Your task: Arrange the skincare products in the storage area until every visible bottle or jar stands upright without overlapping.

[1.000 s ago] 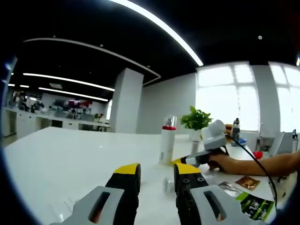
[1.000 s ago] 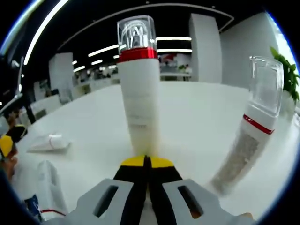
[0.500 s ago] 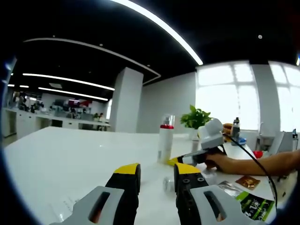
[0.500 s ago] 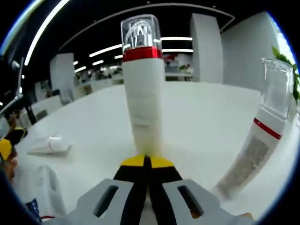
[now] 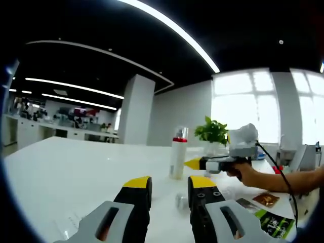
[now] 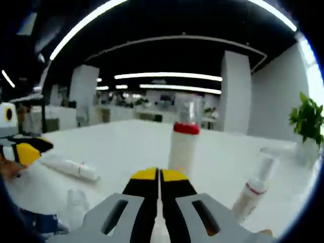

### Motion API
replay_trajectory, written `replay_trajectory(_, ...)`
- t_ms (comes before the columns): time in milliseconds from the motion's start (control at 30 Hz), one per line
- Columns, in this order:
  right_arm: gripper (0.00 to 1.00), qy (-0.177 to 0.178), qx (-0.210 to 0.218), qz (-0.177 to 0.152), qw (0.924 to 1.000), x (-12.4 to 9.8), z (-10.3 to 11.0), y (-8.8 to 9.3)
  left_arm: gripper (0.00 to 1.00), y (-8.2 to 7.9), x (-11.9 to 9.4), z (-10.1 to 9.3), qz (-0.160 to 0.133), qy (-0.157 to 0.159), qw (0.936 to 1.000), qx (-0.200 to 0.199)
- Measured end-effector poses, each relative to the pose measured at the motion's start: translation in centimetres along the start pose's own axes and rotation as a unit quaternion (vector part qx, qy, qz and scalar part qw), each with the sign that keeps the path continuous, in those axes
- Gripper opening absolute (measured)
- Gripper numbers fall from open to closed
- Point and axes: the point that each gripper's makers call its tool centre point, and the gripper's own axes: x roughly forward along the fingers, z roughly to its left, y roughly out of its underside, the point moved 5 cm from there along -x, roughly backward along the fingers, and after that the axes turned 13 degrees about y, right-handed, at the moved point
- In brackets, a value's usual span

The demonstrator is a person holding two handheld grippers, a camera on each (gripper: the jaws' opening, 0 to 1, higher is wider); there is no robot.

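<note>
Left gripper [image 5: 169, 183] fingers apart; right gripper [image 6: 160, 174] fingers together.

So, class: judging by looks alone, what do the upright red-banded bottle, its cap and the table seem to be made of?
The bottle looks like opaque white plastic with a matte body: it shows soft shading and no sharp glints. Its cap seems clear hard plastic, since the room shows through it above the red band. The table appears to be a smooth white laminate, semi-gloss, with a faint sheen; the actual core can't be told.

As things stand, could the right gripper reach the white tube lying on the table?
Probably yes: the tube lies flat on bare table left of the right gripper, nothing between, but its shut fingers must open first.
</note>
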Motion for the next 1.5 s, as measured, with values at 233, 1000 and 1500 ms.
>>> replay_trajectory(233,0.00,0.049,-0.003,-0.149,0.9877,-2.4,-2.3,-4.4,0.29,0.0,0.0,-0.3,-0.005,0.003,1.0000,-0.001)
replay_trajectory(1000,0.59,0.052,0.206,0.011,0.9771,-2.4,-11.1,2.2,0.29,-0.9,0.5,1.5,-0.003,0.008,0.9999,0.007)
replay_trajectory(1500,0.31,0.062,0.179,0.198,0.9617,-1.3,-9.3,8.8,0.28,-1.3,-0.1,1.1,-0.017,0.011,0.9998,0.002)
